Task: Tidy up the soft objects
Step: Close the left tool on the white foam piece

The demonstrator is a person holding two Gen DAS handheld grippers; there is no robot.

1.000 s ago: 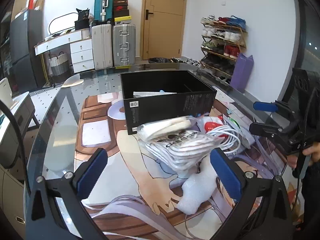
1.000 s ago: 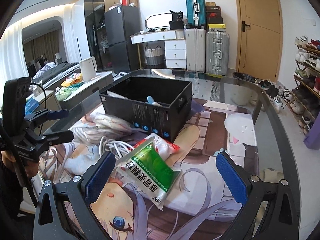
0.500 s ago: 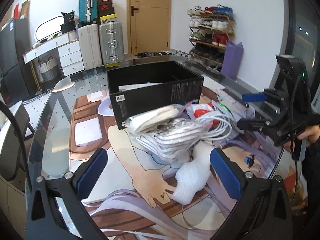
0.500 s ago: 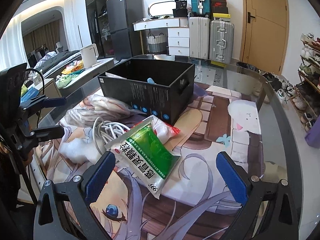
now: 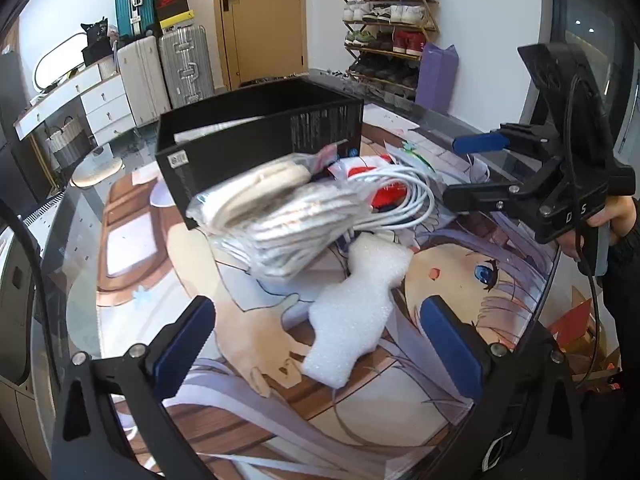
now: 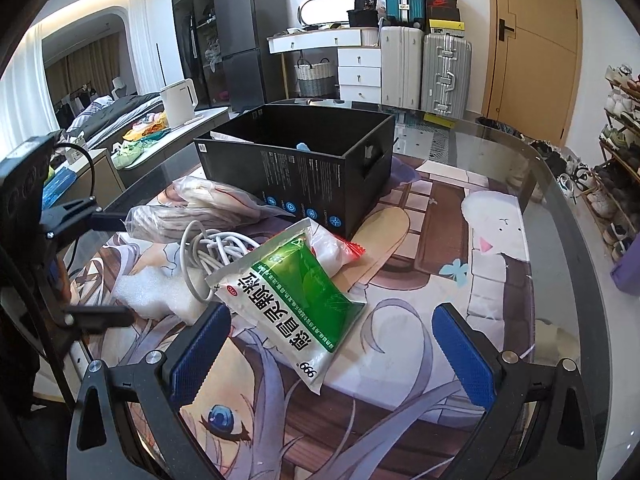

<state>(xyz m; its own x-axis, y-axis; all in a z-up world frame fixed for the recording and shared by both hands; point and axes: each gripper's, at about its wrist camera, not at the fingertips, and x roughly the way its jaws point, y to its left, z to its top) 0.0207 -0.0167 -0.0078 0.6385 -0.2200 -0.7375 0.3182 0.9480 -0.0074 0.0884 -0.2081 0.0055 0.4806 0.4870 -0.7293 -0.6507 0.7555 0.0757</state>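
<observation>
Clearly both grippers hover wide open and empty, because nothing has been picked yet: left gripper (image 5: 318, 338) frames the white foam piece (image 5: 358, 308), right gripper (image 6: 330, 346) frames the green sachet (image 6: 298, 302). Both lie loose with bagged cloth bundles (image 5: 276, 216), probably socks, and a white cable (image 5: 404, 196); the black box (image 6: 298, 160), presumably their destination, sits at twelve o'clock

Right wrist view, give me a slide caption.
Open right gripper faces a green-and-white packet lying beside a white cable before a black box.
</observation>
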